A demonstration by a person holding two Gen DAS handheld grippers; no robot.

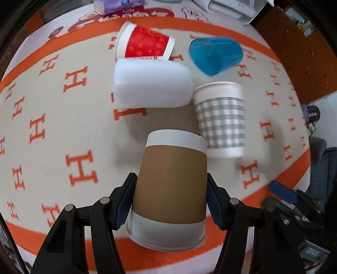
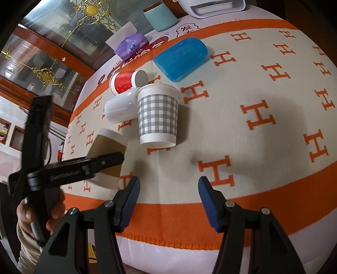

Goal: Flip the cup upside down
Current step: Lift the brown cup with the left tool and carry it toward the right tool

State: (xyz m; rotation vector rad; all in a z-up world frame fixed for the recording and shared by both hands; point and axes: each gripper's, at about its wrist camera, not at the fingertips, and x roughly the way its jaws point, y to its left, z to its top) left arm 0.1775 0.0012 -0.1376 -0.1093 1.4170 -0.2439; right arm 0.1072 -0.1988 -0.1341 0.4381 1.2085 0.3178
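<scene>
A brown paper cup (image 1: 170,185) with white bands is held between the pads of my left gripper (image 1: 170,200), rim toward the camera and base pointing away, above the cloth. The right wrist view shows the same cup (image 2: 105,147) tilted in the left gripper's black fingers (image 2: 92,164). My right gripper (image 2: 168,198) is open and empty over the orange border of the cloth. A grey checked paper cup (image 1: 221,120) stands upside down just beyond; it also shows in the right wrist view (image 2: 158,113).
A white plastic cup (image 1: 151,84), a red paper cup (image 1: 145,43) and a blue plastic cup (image 1: 214,54) lie on their sides on the orange-and-beige cloth (image 1: 52,126). A purple tissue pack (image 2: 130,45), a teal cup (image 2: 161,16) and a white appliance (image 2: 210,7) sit at the far edge.
</scene>
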